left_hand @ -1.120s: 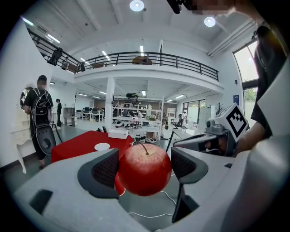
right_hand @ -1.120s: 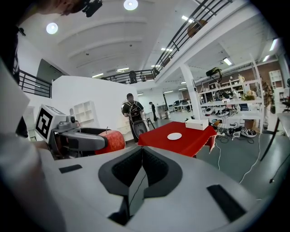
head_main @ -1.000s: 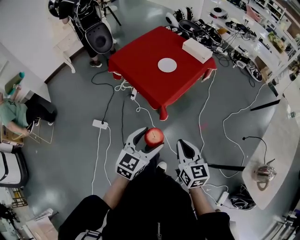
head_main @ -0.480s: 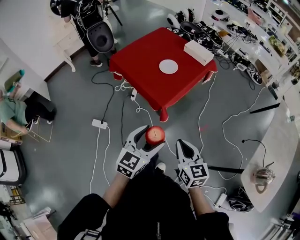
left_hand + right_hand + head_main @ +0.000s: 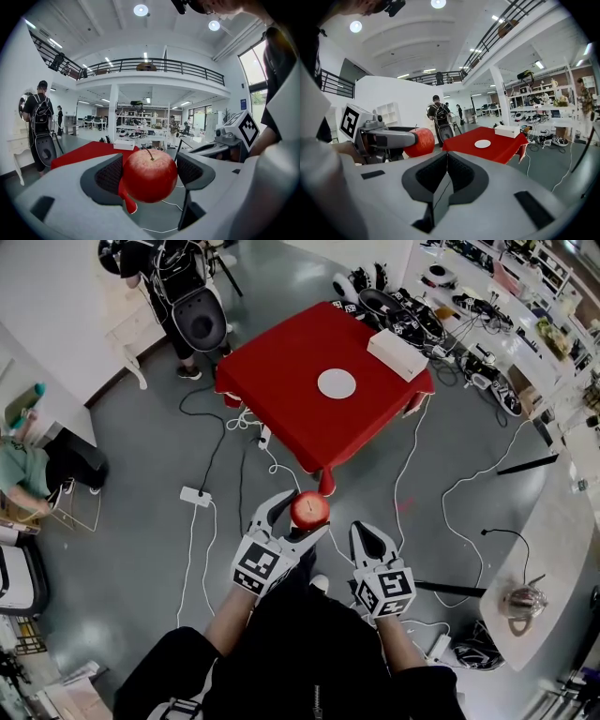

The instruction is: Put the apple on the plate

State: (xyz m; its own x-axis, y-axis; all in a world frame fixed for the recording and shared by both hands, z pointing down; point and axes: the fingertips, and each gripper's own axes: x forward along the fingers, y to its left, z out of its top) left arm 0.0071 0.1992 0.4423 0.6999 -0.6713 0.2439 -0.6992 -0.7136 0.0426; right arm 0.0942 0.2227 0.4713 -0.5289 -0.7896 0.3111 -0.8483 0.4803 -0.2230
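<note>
A red apple (image 5: pixel 308 509) (image 5: pixel 149 175) sits between the jaws of my left gripper (image 5: pixel 292 518), which is shut on it, held out above the grey floor. The same apple (image 5: pixel 419 142) shows at the left of the right gripper view. My right gripper (image 5: pixel 368 542) (image 5: pixel 446 174) hangs beside it with its jaws pressed together and nothing between them. A small white plate (image 5: pixel 337 383) (image 5: pixel 483 144) lies in the middle of a table with a red cloth (image 5: pixel 281 362) (image 5: pixel 506 150), some way ahead of both grippers.
A white box (image 5: pixel 398 352) lies at the red table's far corner. Cables and a power strip (image 5: pixel 193 495) trail over the floor between me and the table. A person with a black case (image 5: pixel 192 306) stands beyond the table; benches with gear (image 5: pixel 487 324) line the right.
The table and plate have shifted slightly in the view as I moved a little. Both grippers keep their pose, the left still holding the apple.
</note>
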